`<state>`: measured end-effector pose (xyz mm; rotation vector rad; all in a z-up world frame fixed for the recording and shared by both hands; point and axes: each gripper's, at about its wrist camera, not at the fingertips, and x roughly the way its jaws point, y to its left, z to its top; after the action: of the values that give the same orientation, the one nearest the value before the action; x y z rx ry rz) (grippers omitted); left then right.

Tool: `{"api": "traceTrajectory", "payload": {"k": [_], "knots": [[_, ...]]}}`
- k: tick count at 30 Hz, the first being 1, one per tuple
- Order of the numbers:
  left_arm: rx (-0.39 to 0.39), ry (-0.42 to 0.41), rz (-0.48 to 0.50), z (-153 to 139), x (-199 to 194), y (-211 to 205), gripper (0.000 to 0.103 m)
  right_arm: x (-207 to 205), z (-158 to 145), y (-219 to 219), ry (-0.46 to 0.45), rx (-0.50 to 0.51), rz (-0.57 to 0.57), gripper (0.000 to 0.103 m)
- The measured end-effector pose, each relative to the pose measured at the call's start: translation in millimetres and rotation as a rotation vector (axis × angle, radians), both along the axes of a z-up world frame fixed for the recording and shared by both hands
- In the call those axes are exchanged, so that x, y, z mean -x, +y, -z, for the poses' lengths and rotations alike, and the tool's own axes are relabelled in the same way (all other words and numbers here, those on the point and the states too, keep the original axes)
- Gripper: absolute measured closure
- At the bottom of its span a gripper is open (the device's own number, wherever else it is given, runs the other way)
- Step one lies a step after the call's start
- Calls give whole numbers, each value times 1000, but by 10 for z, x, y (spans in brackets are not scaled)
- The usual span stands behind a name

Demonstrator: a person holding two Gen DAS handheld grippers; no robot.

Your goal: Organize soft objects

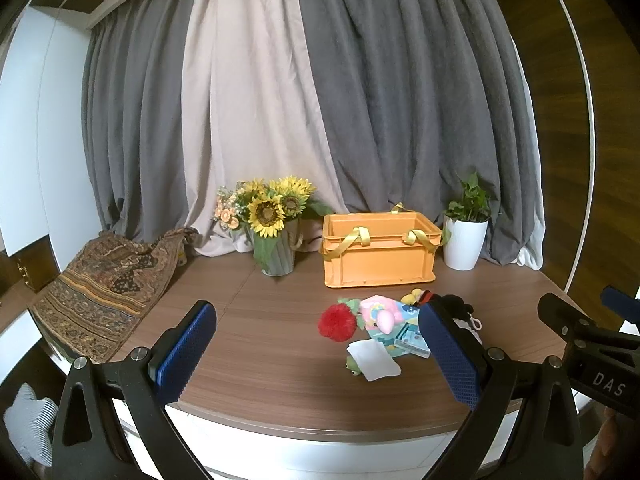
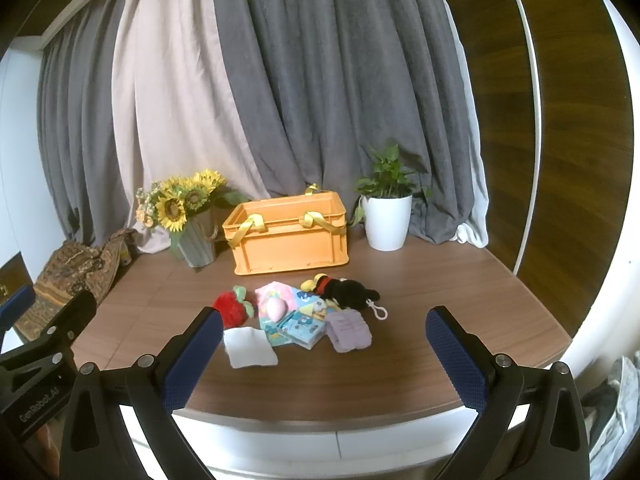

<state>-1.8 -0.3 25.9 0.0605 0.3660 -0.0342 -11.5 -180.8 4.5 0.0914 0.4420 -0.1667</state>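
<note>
A pile of soft things lies mid-table in front of an orange crate with yellow handles. It holds a red strawberry plush, a white folded cloth, a pink egg-shaped toy on a pastel patterned cloth, a black mouse plush and a purple cloth. My left gripper and right gripper are both open and empty, held above the table's front edge, short of the pile.
A sunflower vase stands left of the crate, a white potted plant to its right. A patterned fabric bag lies at the table's left edge. Curtains hang behind.
</note>
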Motion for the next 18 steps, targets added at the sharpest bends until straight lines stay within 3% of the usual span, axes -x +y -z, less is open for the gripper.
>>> {"api": "traceTrajectory", "payload": {"k": [18], "knots": [[6,-17,12,42,-14,-23,0,-6,-5,-4,-2,-3,0,0]]}}
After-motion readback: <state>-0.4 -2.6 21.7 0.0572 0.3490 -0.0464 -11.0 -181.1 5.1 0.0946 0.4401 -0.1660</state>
